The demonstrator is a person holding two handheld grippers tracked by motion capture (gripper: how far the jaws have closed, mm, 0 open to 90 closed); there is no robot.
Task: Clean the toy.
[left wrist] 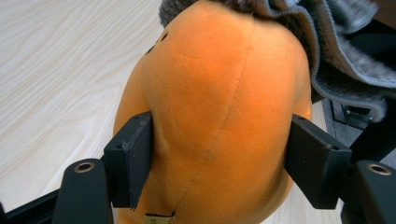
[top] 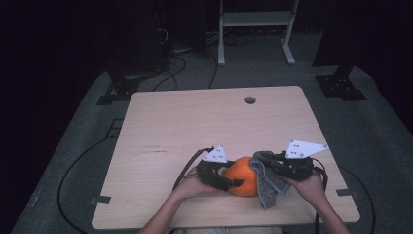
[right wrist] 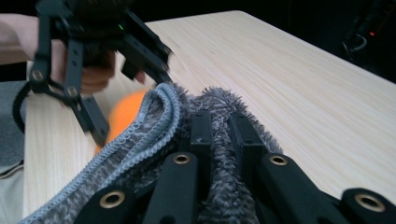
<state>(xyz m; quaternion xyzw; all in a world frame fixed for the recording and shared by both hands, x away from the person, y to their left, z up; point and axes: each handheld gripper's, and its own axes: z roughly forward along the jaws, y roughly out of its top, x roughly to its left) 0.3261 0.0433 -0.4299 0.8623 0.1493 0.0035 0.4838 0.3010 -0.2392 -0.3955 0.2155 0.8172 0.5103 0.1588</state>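
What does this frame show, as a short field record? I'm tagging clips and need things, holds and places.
surface: wooden table
toy: orange plush, near the table's front edge
cloth: grey, fuzzy, draped against the plush's right side
left tool: jaws pressed on both sides of the plush
right tool: shut on the cloth
hands: one on each tool

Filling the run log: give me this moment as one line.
left claw: shut on orange plush toy | right claw: shut on grey cloth | cloth touching toy | wooden table
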